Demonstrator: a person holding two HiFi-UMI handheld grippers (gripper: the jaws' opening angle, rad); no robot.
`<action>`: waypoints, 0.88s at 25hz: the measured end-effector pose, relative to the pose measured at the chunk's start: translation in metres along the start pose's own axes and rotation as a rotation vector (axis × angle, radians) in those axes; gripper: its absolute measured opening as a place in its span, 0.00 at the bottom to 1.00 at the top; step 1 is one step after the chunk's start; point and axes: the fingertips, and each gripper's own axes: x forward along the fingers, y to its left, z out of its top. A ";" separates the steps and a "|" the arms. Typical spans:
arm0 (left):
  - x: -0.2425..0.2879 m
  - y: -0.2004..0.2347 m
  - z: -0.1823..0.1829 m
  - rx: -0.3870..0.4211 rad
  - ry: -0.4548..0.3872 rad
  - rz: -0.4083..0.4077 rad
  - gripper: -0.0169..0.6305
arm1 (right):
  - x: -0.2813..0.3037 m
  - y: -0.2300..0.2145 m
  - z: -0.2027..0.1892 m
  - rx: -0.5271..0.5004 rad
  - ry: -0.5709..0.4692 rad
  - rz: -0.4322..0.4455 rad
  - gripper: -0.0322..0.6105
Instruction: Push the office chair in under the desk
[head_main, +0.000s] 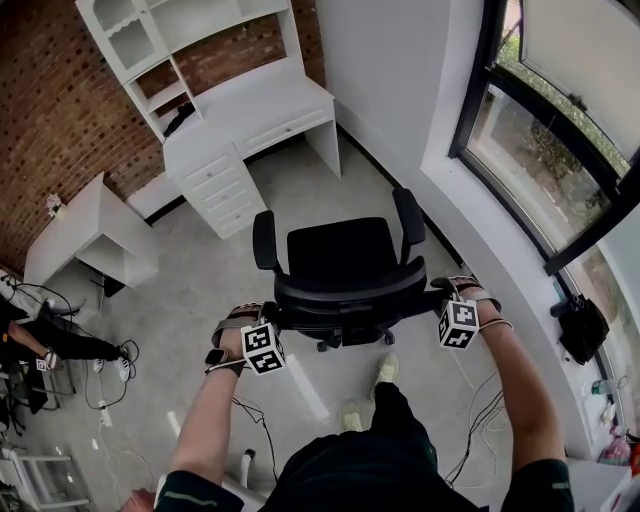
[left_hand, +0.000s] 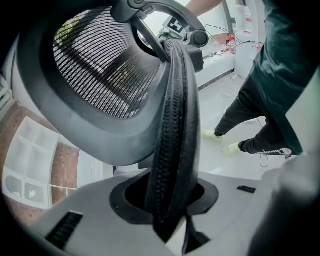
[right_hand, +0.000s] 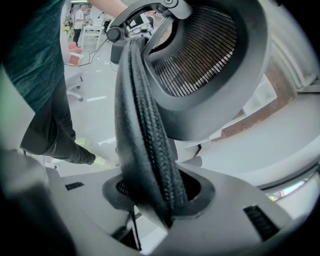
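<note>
A black office chair (head_main: 343, 262) stands on the grey floor with its seat facing the white desk (head_main: 262, 112) at the back, an open stretch of floor between them. My left gripper (head_main: 272, 322) is shut on the left edge of the backrest, and my right gripper (head_main: 437, 300) is shut on its right edge. In the left gripper view the padded backrest rim (left_hand: 172, 145) runs down between the jaws of the left gripper (left_hand: 170, 212), with the mesh back (left_hand: 105, 65) above. The right gripper view shows the same rim (right_hand: 145, 150) wedged in the right gripper (right_hand: 152, 202).
A white drawer unit (head_main: 222, 185) sits under the desk's left part, with the knee space to its right. A low white side table (head_main: 92, 235) stands at left. A curved wall and window (head_main: 540, 150) run along the right. Cables (head_main: 478, 420) lie by my feet (head_main: 384, 370).
</note>
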 end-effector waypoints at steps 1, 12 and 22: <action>0.003 0.005 0.000 -0.003 0.002 0.000 0.22 | 0.004 -0.006 0.001 -0.003 -0.003 0.000 0.26; 0.035 0.070 0.002 -0.057 0.023 0.006 0.22 | 0.056 -0.087 0.000 -0.055 -0.043 0.012 0.26; 0.071 0.126 0.018 -0.114 0.053 0.005 0.22 | 0.104 -0.164 -0.013 -0.107 -0.081 0.024 0.26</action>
